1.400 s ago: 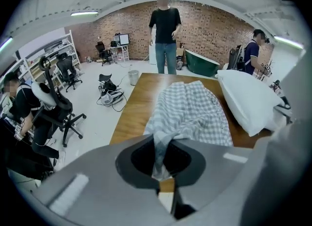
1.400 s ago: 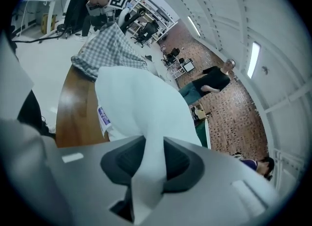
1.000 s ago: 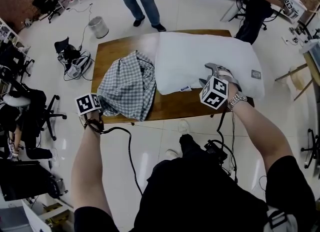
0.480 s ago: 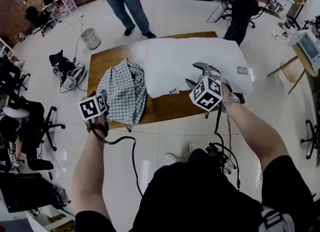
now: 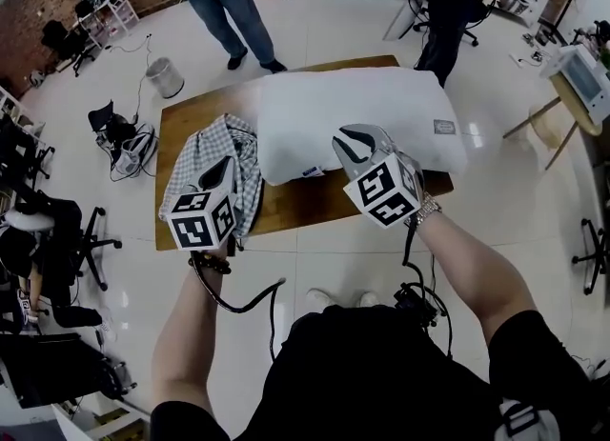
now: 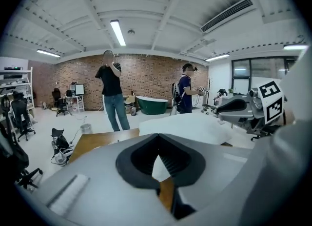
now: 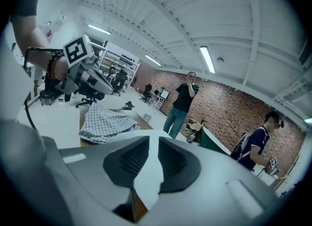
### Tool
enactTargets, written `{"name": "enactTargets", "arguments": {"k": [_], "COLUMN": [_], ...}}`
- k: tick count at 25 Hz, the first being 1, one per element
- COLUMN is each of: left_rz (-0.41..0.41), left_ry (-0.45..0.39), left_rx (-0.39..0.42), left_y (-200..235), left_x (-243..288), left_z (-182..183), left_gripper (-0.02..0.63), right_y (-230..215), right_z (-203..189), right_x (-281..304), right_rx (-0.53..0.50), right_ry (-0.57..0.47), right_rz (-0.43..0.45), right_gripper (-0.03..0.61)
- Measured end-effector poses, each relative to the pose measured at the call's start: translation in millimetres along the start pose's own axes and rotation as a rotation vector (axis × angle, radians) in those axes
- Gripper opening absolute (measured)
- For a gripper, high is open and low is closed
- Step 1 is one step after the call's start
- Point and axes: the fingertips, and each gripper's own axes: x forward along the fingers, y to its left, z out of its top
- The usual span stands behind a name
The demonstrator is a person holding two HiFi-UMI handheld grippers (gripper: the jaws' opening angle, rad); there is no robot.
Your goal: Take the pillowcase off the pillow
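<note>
Job looks done, so both tongs hover idle.
Pillowcase [image 5: 205,144] lies left of the bare pillow [image 5: 353,110]; left gripper [image 5: 220,173] is closed, empty; right gripper [image 5: 357,142] jaws are just closing on nothing.

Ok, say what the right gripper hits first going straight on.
Probably the white pillow, just ahead of the right gripper; its jaws have just been closing on nothing. Depth is unclear.

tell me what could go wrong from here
The checked pillowcase lies bunched near the table edge and might slide off if brushed. The pillow juts past its right edge, so a knock could tip it off. The cable hangs in a low loop and may snag.
</note>
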Motion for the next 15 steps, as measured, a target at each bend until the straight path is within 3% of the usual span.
{"name": "enactTargets", "arguments": {"k": [4,7,15], "left_rz": [-0.013,-0.008,-0.063], "left_ry": [-0.052,-0.093,-0.102], "left_rx": [0.070,0.108,0.130], "left_y": [-48.2,-78.1,-165.9], "left_x": [1.8,3.3,10.4], "left_z": [11.3,16.4,4.6], "left_gripper": [0.005,0.005,0.005], "right_y": [1.0,3.5,5.6], "right_z": [-0.7,-7.2,-34.5], "right_x": [-20.7,-35.6,-75.4], "right_rx": [0.027,0.044,0.126], "right_ry": [-0.042,-0.050,-0.066], "right_rz": [-0.011,0.007,0.072], "right_gripper": [0.002,0.002,0.002]}}
